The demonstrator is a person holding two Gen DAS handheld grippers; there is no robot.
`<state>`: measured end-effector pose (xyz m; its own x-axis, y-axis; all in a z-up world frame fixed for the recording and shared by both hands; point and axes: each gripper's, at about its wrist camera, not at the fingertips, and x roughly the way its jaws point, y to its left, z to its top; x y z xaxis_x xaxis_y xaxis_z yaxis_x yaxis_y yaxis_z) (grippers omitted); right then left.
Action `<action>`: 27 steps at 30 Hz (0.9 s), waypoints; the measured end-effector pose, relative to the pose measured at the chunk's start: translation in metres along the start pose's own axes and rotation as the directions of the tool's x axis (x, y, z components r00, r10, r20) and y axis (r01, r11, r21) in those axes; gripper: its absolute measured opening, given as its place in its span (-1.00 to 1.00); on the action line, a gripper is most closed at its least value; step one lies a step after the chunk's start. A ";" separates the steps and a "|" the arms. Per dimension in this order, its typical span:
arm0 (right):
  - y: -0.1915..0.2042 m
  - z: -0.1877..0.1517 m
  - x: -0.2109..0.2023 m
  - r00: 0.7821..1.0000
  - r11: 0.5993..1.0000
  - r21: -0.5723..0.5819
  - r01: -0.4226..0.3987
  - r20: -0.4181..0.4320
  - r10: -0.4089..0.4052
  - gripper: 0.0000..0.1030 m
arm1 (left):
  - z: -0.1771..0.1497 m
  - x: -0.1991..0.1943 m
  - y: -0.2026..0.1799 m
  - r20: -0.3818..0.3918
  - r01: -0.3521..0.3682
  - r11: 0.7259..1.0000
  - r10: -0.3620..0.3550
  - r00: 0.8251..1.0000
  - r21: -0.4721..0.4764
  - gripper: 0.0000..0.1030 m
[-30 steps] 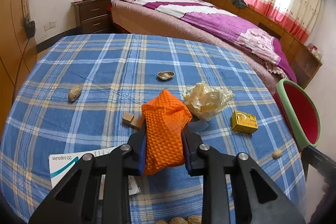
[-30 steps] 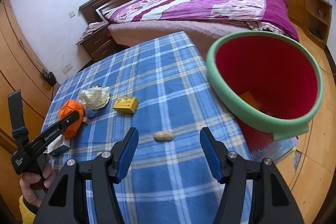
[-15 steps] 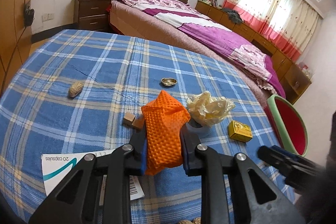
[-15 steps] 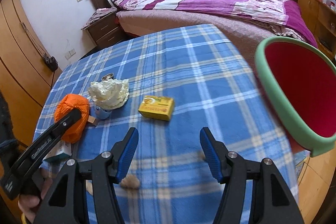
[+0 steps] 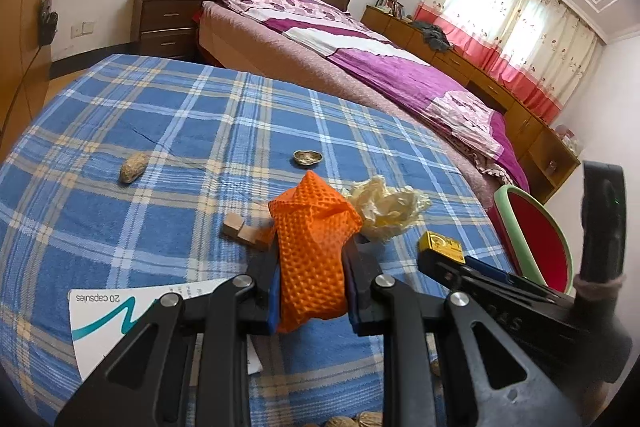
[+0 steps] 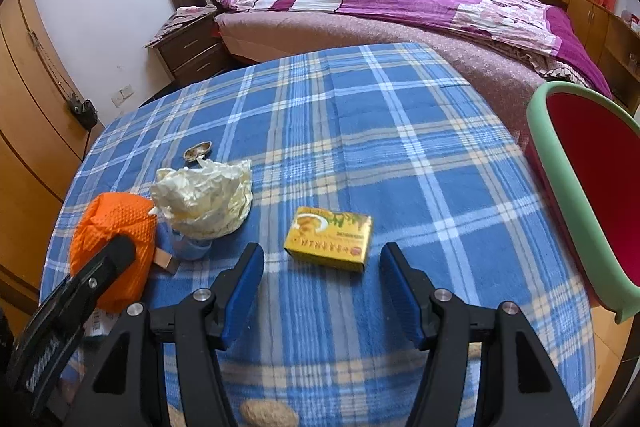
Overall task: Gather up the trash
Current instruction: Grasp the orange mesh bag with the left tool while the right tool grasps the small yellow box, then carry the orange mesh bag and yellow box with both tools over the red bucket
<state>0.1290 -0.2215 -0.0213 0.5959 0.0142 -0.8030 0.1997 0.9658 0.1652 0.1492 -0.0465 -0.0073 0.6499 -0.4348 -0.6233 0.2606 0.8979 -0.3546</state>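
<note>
Collecting trash from a table covered in a blue plaid cloth [image 6: 400, 131]. The left gripper [image 5: 312, 287] has its jaws pinched on a crumpled orange mesh wrapper [image 5: 314, 251], gripped at mid-height so the loose upper fold stands clear above the fingers; whether it is lifted off the cloth cannot be told. The right gripper [image 6: 322, 287] has its jaws spread wide, on either side of the near edge of a small yellow printed carton [image 6: 329, 238], apparently the next piece to be taken. The bin, a red bucket with a pale green rim [image 6: 560, 211], stands tilted at the table edge right of the carton, its mouth turned toward the table, presumably to ease dropping. Left of the carton sits a crumpled cream paper wad [image 6: 204, 195] atop a small blue cup [image 6: 188, 247]. Beyond the wad lies an open nutshell half [image 5: 307, 158]; further left, a whole peanut [image 5: 133, 167]. Small wooden blocks [image 5: 244, 233] and a white capsule box [image 5: 120, 319] lie near the wrapper.
</note>
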 end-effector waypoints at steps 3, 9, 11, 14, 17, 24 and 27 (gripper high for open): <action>0.002 0.001 0.001 1.000 1.000 -0.009 0.013 0.011 -0.013 0.02 | -0.001 0.000 -0.001 0.000 0.003 1.000 -0.003 1.000 0.004 -0.52; 0.001 -0.001 0.000 1.000 1.000 -0.028 0.013 0.019 -0.013 -0.11 | -0.001 0.000 -0.002 0.003 0.003 1.000 -0.003 1.000 0.006 -0.52; -0.002 -0.003 -0.003 1.000 1.000 -0.021 -0.005 0.013 0.006 -0.12 | -0.001 -0.001 -0.003 0.006 0.004 1.000 -0.004 1.000 0.010 -0.52; -0.005 -0.006 -0.010 1.000 1.000 -0.010 -0.021 0.018 0.021 -0.12 | -0.002 -0.002 -0.006 0.008 0.002 1.000 -0.002 1.000 0.018 -0.52; -0.012 -0.011 -0.023 0.999 0.999 0.009 -0.041 0.035 0.041 -0.12 | -0.002 -0.003 -0.009 0.008 -0.003 1.000 0.002 1.000 0.026 -0.52; -0.032 -0.022 -0.058 0.995 0.996 0.053 -0.067 0.084 0.062 -0.12 | -0.002 -0.024 -0.027 0.044 -0.018 0.998 0.015 0.999 0.067 -0.52; -0.040 -0.025 -0.074 0.992 0.995 0.068 -0.076 0.108 0.069 -0.12 | -0.003 -0.032 -0.036 0.046 -0.014 0.997 0.010 0.999 0.082 -0.52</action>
<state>0.0576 -0.2549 0.0170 0.6883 0.0525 -0.7235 0.2062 0.9421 0.2646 0.1172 -0.0651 0.0232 0.6848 -0.4221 -0.5940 0.3094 0.9065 -0.2874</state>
